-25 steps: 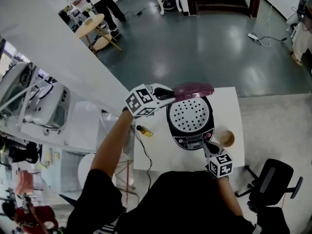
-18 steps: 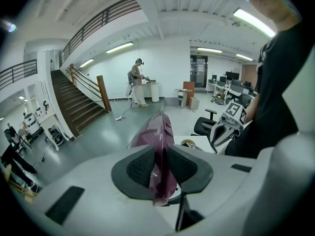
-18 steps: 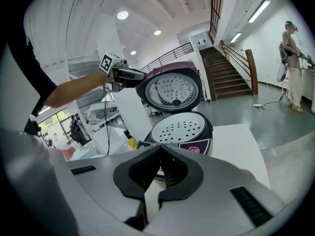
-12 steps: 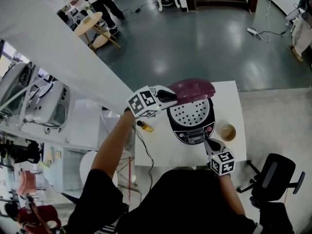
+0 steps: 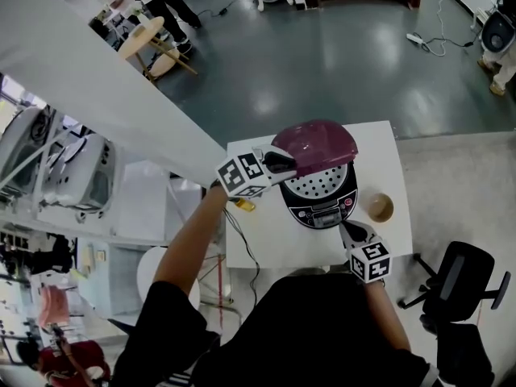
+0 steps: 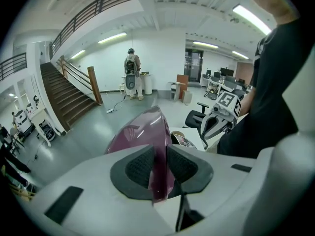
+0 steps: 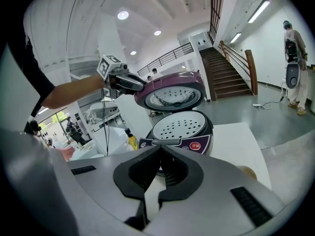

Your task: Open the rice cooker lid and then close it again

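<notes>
the rice cooker (image 5: pixel 324 206) stands near the middle of the white tabletop (image 5: pixel 379 147), with its dark control panel facing the person. its purple lid (image 5: pixel 314 143) is partly raised, tilted over the back of the pot and hinged at the rear. under it, the open top shows a white plate full of small holes. in the right gripper view the underside of the lid also shows a round perforated plate.

the left claw (image 5: pixel 282 161) reaches in from the left and pinches the side edge of the lid. in the left gripper view its two dark pads press on either face of the thin purple rim, with the glossy dome rising beyond them.

the right claw (image 5: pixel 347 230) is pressed together with nothing between its tips. it hangs at the front of the cooker, just by the control panel and the front latch. whether it touches the cooker cannot be told.

a small brown cup (image 5: pixel 377 208) sits on the tabletop to the right of the cooker, apart from it. a yellow bottle (image 5: pixel 239 204) lies near the left edge, beside a dark cable (image 5: pixel 242 248) that runs off the tabletop. a black office chair (image 5: pixel 459 276) stands on the floor to the right.
</notes>
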`<state>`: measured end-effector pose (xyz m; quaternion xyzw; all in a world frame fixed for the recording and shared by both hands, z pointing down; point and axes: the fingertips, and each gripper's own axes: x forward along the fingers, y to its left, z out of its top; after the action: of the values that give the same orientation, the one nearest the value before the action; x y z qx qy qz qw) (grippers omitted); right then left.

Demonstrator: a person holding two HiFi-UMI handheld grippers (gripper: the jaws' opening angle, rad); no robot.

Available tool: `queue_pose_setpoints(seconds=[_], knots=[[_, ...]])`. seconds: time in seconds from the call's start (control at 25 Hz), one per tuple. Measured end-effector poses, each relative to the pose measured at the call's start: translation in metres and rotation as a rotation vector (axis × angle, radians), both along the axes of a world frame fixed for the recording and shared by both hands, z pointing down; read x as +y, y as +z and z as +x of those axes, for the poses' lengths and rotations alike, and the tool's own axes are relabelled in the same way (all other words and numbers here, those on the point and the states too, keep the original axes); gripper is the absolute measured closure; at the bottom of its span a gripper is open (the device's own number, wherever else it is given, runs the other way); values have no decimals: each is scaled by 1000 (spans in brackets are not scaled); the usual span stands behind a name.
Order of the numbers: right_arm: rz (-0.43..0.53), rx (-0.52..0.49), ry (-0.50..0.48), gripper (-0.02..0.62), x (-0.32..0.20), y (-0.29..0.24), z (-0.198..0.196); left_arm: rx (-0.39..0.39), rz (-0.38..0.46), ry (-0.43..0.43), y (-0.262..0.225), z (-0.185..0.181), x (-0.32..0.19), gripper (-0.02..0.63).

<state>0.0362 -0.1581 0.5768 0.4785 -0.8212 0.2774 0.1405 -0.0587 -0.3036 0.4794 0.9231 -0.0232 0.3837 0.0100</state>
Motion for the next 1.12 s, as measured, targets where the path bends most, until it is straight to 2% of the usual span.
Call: queue_pose_setpoints(seconds=[0.68, 1.12], knots=[[2, -18, -15, 595, -3, 2, -3, -59, -8, 43, 35, 6, 33, 526], [12, 10, -6, 595, -12, -3, 5, -78, -8, 52, 60, 7, 48, 526]])
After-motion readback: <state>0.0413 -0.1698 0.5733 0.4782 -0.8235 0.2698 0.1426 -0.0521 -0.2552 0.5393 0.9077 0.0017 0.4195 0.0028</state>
